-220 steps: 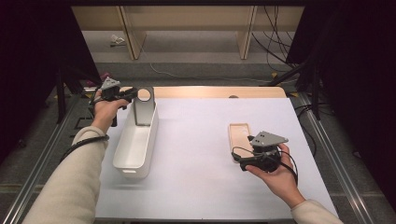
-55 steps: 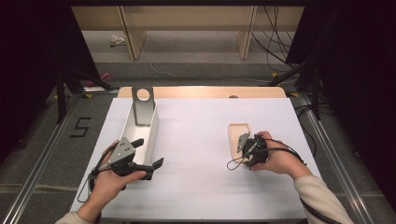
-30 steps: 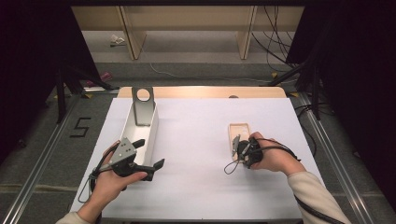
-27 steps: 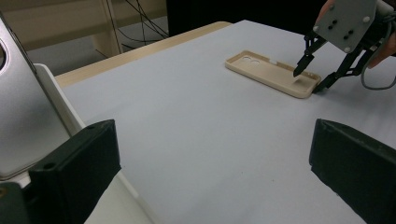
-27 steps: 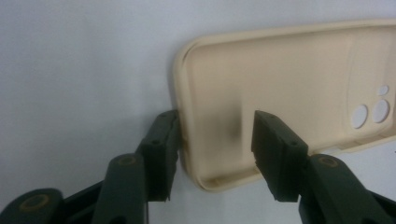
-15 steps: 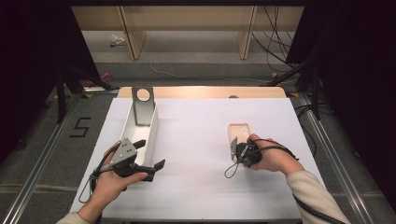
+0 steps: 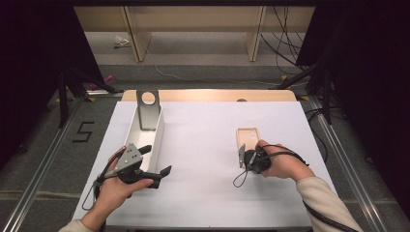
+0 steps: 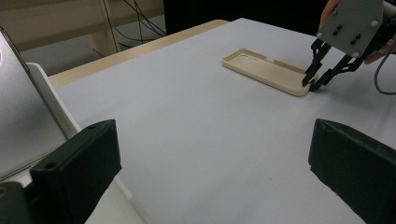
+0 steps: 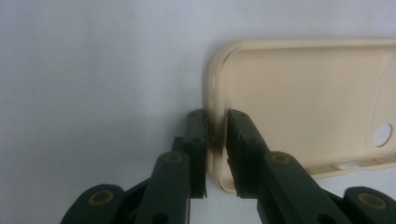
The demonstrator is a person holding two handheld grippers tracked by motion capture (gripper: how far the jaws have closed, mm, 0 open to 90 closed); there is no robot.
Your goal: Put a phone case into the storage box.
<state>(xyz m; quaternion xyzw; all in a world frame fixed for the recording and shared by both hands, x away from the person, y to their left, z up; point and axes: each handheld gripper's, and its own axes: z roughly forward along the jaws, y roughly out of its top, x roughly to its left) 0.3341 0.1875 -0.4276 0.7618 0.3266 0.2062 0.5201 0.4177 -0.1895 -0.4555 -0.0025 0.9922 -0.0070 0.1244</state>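
Phone case [image 9: 299,107], right of centre in the high view, is pinched at its rim by the right gripper [image 9: 216,140], probably for lifting; its jaws were just closing.

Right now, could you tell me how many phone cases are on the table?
1. A single beige phone case lies flat on the right side of the white table, with the right tongs pinching its near edge. None shows inside the white bin, though its interior is partly hidden.

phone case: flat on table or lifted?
Flat. The phone case lies open side up on the table; the right gripper pinches its side wall.
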